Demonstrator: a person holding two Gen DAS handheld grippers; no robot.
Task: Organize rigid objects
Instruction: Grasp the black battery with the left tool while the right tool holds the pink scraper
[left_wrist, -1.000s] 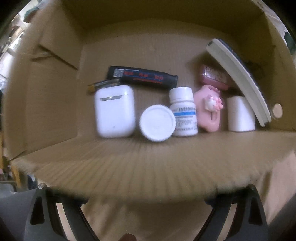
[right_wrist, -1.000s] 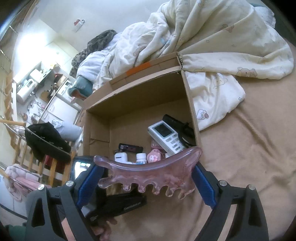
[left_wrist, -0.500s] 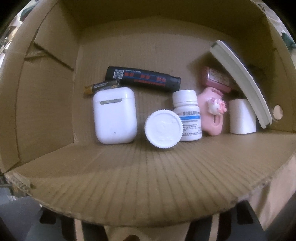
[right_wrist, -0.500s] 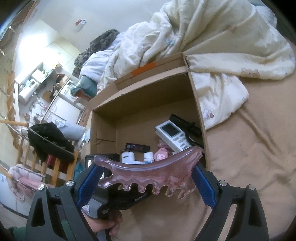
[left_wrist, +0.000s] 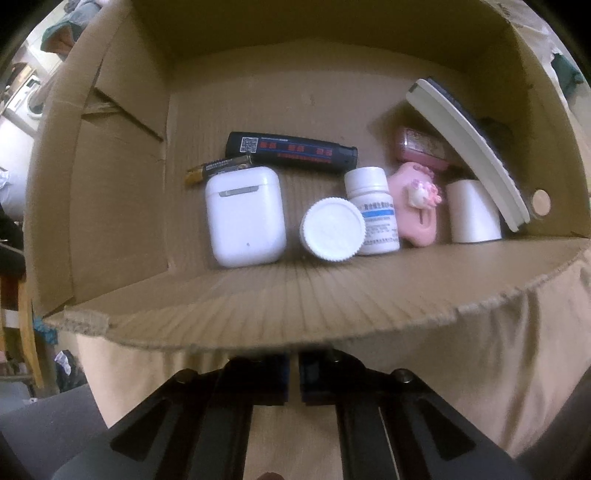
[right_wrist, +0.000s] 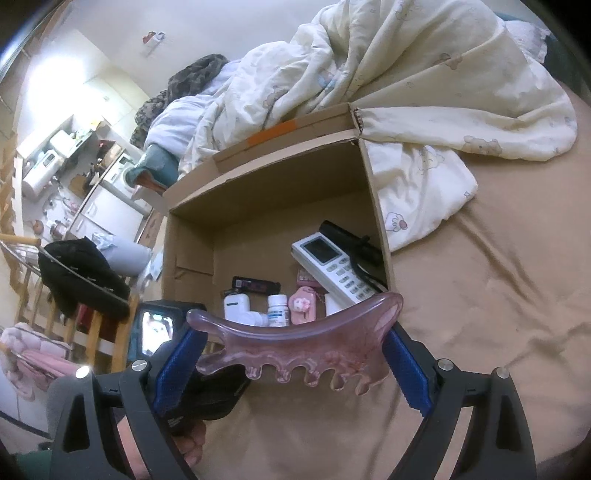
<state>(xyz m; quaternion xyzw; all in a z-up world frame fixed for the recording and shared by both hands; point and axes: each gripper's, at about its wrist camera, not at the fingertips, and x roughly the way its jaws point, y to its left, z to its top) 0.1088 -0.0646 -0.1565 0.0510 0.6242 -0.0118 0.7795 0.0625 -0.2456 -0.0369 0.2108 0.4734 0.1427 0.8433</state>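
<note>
An open cardboard box lies on the bed. Inside it are a white earbud case, a white round lid, a white pill bottle, a pink charm, a black stick, a battery and a white remote leaning on the right wall. My right gripper is shut on a translucent pink scraping comb, held just before the box's near edge. My left gripper is shut and empty, just outside the box's near wall.
A cream duvet is piled behind and right of the box. Tan bedsheet spreads to the right. A chair with dark clothes stands left of the bed. A white cylinder stands in the box's right corner.
The left gripper has pulled back out of the box and its fingers have closed together. The right gripper with the comb has stayed nearly still.
</note>
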